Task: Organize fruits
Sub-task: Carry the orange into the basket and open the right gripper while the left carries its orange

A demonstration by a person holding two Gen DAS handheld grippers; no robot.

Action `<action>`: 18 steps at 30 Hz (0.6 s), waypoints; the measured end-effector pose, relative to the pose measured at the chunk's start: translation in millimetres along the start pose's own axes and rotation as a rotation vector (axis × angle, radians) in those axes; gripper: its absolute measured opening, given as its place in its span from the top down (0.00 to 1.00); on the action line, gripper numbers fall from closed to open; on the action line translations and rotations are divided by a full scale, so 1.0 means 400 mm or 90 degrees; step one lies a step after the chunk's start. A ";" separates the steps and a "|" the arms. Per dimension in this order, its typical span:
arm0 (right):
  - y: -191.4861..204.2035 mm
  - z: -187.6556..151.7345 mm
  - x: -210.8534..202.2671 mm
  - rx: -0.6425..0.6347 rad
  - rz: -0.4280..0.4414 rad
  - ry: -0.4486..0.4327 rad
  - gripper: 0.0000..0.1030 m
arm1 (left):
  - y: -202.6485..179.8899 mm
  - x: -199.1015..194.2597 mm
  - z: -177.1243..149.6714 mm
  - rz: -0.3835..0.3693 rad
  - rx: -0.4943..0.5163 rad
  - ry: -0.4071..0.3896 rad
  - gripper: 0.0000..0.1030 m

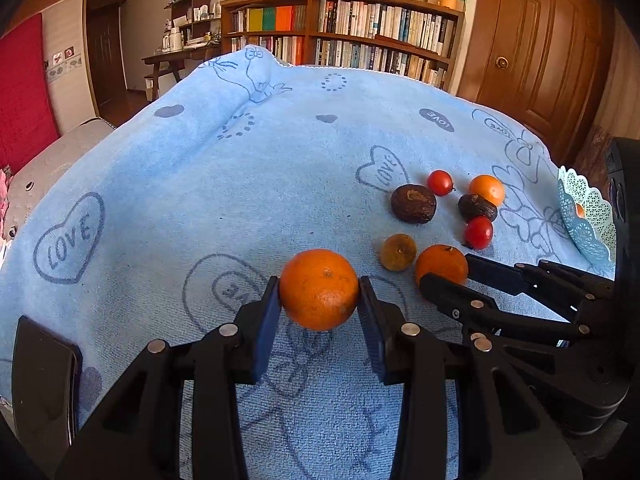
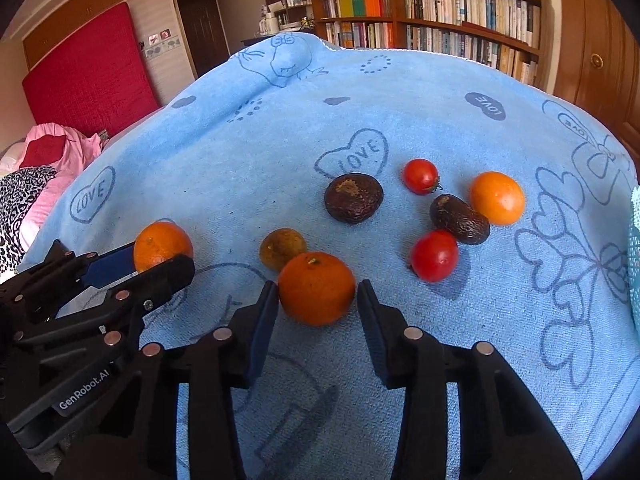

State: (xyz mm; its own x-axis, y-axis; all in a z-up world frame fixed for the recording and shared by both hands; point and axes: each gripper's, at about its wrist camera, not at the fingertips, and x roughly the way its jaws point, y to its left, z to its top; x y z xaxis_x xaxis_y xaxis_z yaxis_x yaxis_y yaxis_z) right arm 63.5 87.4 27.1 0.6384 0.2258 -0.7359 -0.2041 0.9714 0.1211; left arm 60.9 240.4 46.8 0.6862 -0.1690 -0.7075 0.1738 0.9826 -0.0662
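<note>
On the blue towel, near edge: two grippers work side by side, each at an orange fruit.
Surface: blue towel (image 2: 280, 140) printed with "LOVE" hearts and line drawings, spread over the bench.
Left gripper (image 1: 319, 300): closed onto the large orange (image 1: 319, 289); both blue pads press its sides.
Large orange: round, bright, finely pitted skin with small dark specks; it lies left of the other fruits and apart from them.
Right gripper (image 2: 317, 296): jaws part open around the mandarin (image 2: 316, 294); the left pad is touching or nearly touching the skin, the right pad shows a narrow gap.
Mandarin: deep orange, slightly flattened, small green-brown stem scar on top; it rests on the towel.
Brownish fruit (image 2: 282, 249): small, dull yellow-brown, blemished, just behind the mandarin and touching or almost touching it.
Dark fruits: one round and wrinkled (image 2: 353, 198), one elongated (image 2: 459, 219), both near-black.
Tomatoes: two glossy red ones, far (image 2: 421, 176) and near (image 2: 434, 256), the near one just beside the elongated dark fruit.
Small orange (image 2: 497, 198): smooth, bright, touching the elongated dark fruit.
Basket (image 1: 586, 216): pale blue lattice, at the right edge of the towel, holding something orange.
</note>
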 end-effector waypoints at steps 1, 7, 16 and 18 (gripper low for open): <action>0.003 -0.002 -0.002 -0.003 -0.002 -0.001 0.62 | -0.001 0.000 0.000 0.000 0.000 0.000 0.62; -0.018 -0.021 -0.032 0.022 0.002 -0.011 0.62 | -0.007 -0.003 0.001 0.004 0.003 -0.002 0.62; -0.108 -0.043 -0.136 0.082 -0.025 -0.061 0.62 | -0.050 -0.016 0.008 -0.004 0.025 -0.007 0.62; -0.139 -0.047 -0.165 0.099 -0.039 -0.076 0.62 | -0.066 -0.020 0.011 -0.007 0.033 -0.009 0.62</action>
State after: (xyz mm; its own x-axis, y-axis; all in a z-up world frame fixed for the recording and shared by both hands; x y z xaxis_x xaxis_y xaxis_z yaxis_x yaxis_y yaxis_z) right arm 18.5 17.0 56.4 0.7319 0.1637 -0.6614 -0.0505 0.9811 0.1870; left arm 53.7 215.5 57.2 0.6937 -0.1819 -0.6969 0.2177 0.9753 -0.0379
